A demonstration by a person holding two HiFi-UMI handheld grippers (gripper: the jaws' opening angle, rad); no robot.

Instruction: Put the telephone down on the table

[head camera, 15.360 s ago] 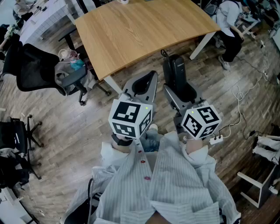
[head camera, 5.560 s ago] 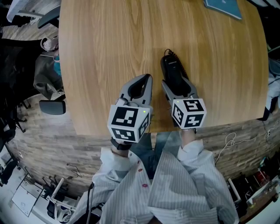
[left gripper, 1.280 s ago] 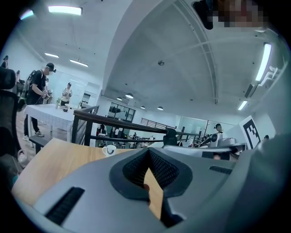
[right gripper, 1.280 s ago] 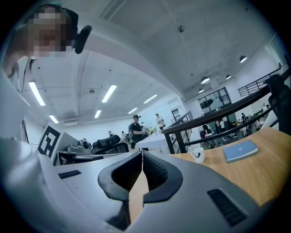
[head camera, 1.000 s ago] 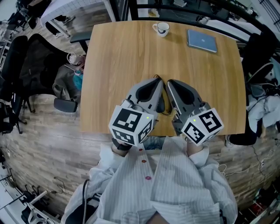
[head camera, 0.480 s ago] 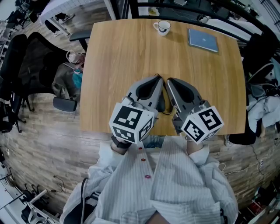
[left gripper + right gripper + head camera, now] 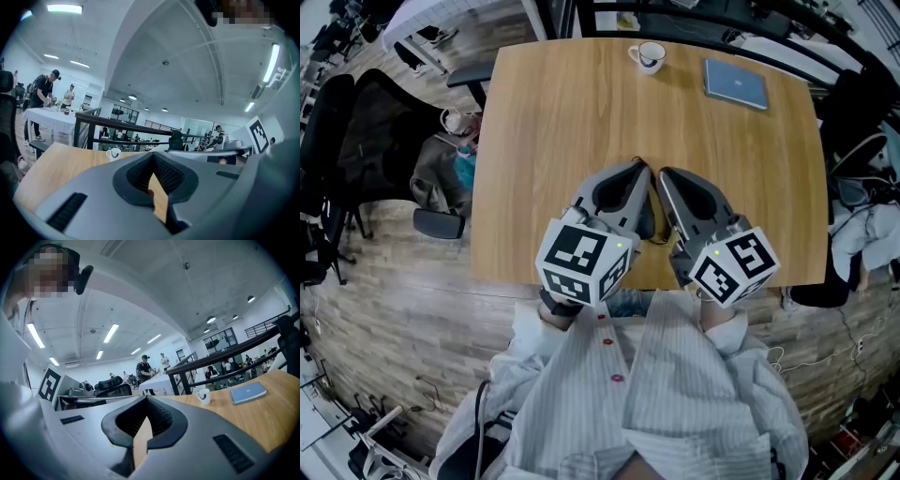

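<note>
The black telephone (image 7: 646, 219) lies on the wooden table (image 7: 553, 112) near its front edge. Only a dark strip of it and a bit of curly cord (image 7: 656, 241) show in the gap between my two grippers. My left gripper (image 7: 638, 168) sits just left of it and my right gripper (image 7: 664, 174) just right of it, both pointing across the table. In the left gripper view the left gripper (image 7: 153, 159) is shut with nothing held. The right gripper (image 7: 146, 401) is shut and empty too, with only table wood showing through the slit.
A white cup (image 7: 649, 55) and a blue notebook (image 7: 735, 82) lie at the table's far edge. A black office chair (image 7: 356, 141) and a bag stand left of the table. People work at a white table (image 7: 44, 115) beyond a black railing.
Several seconds ago my right gripper carried the telephone over the table; now the telephone lies on the table between the grippers, out of the jaws. Over the last second nothing moved.
</note>
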